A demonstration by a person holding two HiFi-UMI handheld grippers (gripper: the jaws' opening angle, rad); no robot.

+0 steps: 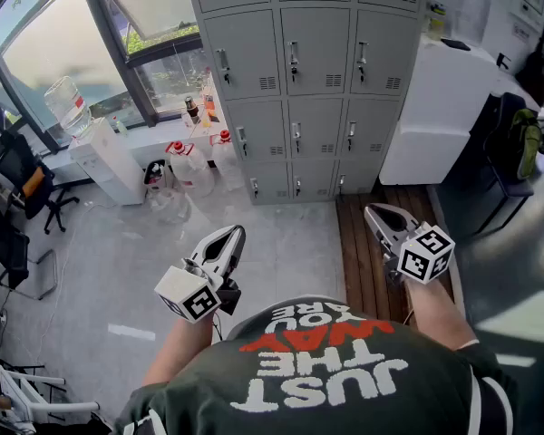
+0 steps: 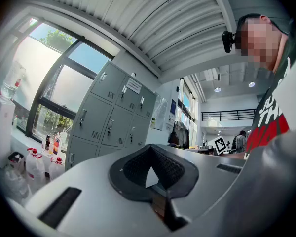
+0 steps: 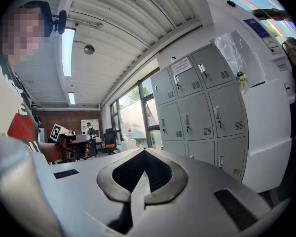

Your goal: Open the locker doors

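The bank of grey lockers (image 1: 295, 71) fills the far wall ahead of the person, between the window wall and a white cabinet (image 1: 444, 107). Every door in view is closed. A water dispenser (image 1: 104, 157) and some red-capped jugs (image 1: 190, 166) stand on the floor to the left of the lockers.

Both grippers are held level in front of the person's chest and well apart from the lockers, with open floor between. The left gripper (image 1: 231, 236) points up and ahead toward the left column. The right gripper (image 1: 374, 211) lines up with the right column and seems, if anything, slightly nearer. Each gripper has its jaws pressed together on nothing, as the left gripper view and the right gripper view show.

Each door carries a small upright handle (image 1: 293, 59) near its left edge, its long axis vertical. The doors therefore probably hinge on the right and swing out rightward. The next move probably calls for stepping closer and spreading a gripper across a handle.
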